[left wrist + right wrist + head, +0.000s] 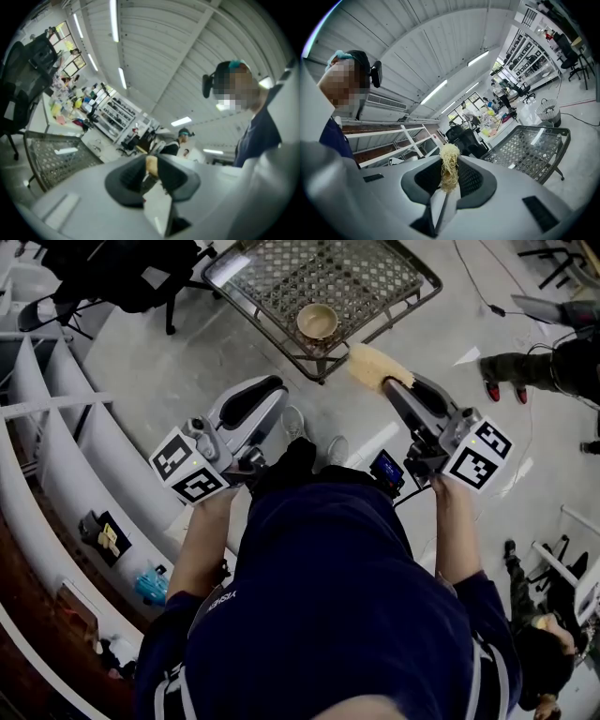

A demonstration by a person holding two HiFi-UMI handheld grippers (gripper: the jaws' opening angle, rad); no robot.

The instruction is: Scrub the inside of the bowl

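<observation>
1. Person in dark blue holds both grippers low
2. Right gripper fingers pinch a yellow scrubber
3. Left gripper fingers pressed together, empty
4. Bowl sits on the mesh table, apart from both

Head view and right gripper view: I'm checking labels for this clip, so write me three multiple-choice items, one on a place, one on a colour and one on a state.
1. Where is the bowl?
A. on the mesh table
B. on the floor
C. on a chair seat

2. What colour is the scrubber?
A. blue
B. pale yellow
C. black

3. How is the right gripper?
A. open and empty
B. shut on the scrubber
C. shut on the bowl

Answers:
1 A: the bowl sits on the mesh table top.
2 B: its fibres are pale yellow.
3 B: the jaws are closed on the scrubber.
</observation>
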